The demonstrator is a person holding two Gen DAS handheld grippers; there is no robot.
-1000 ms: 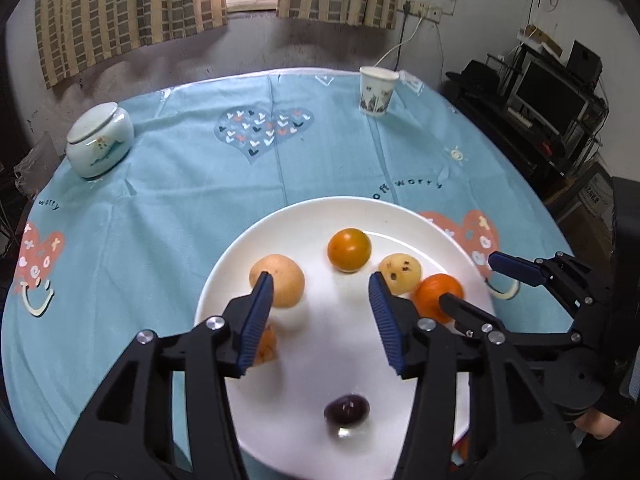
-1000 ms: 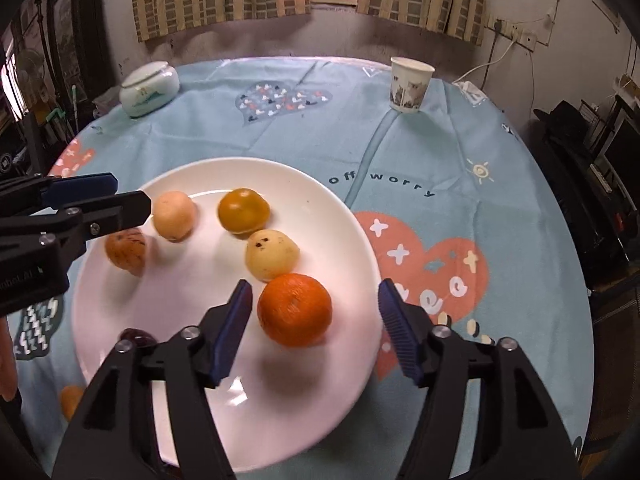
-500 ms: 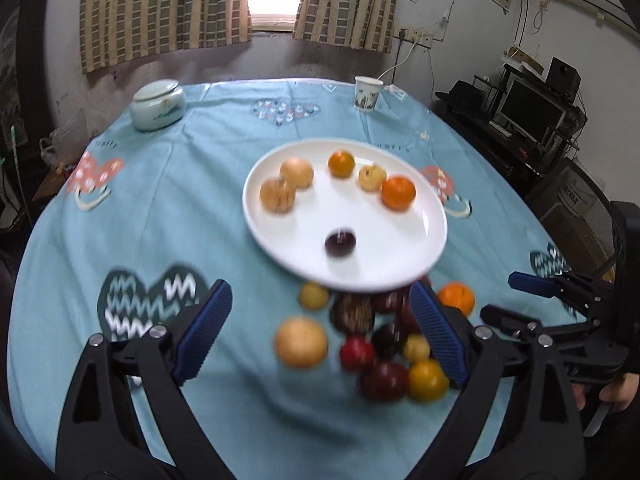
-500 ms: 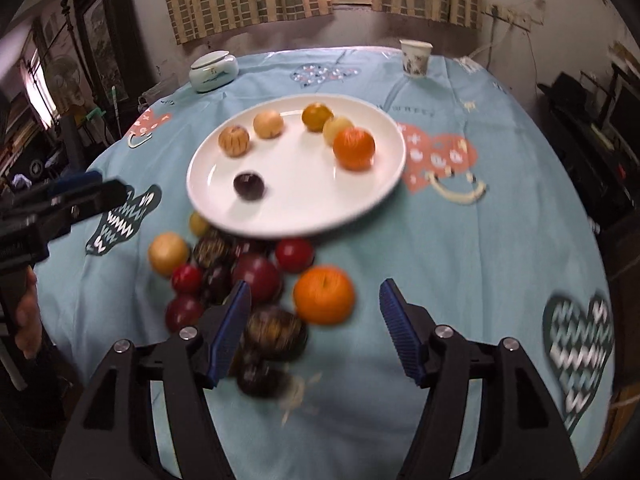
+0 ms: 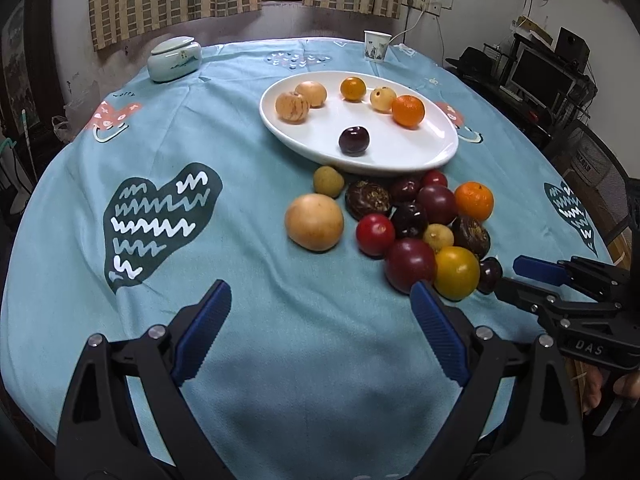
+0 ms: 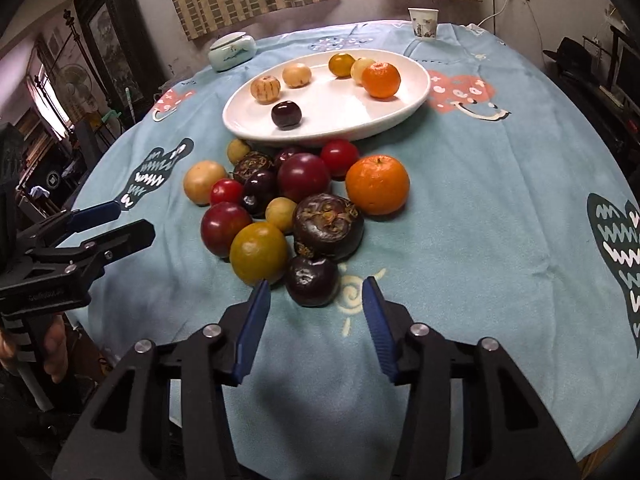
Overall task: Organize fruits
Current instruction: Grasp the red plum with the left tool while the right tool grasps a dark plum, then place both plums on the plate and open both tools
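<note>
- Fruit pile (image 6: pixel 292 200) sits loose on the blue tablecloth (image 5: pixel 200 240), just in front of the white plate (image 5: pixel 440 148); six pieces already on the plate, among them an orange (image 5: pixel 408 111) and a dark plum (image 5: pixel 353 141).
- We judge the step as reaching for the next piece from the pile; plenty left, task well short of done.
- Right gripper (image 6: pixel 316 312) is nearest the small dark plum (image 6: pixel 312 286) at the near edge of the pile. Its jaws have just been closing and now stand partly open, pads just short of the plum, nothing between them, nothing held.
- Left gripper (image 5: pixel 320 336) hovers over bare cloth, jaws spread wide, empty, touching nothing; the big tan fruit (image 5: pixel 314 222) lies ahead of it, well apart.
- Next move, as we read it: right gripper goes forward so the pads flank the dark plum, then squeezes; the yellow fruit (image 6: pixel 259 253) touches the plum, so the left pad needs to slip between them without knocking the pile.
- Round fruit may roll if nudged.
</note>
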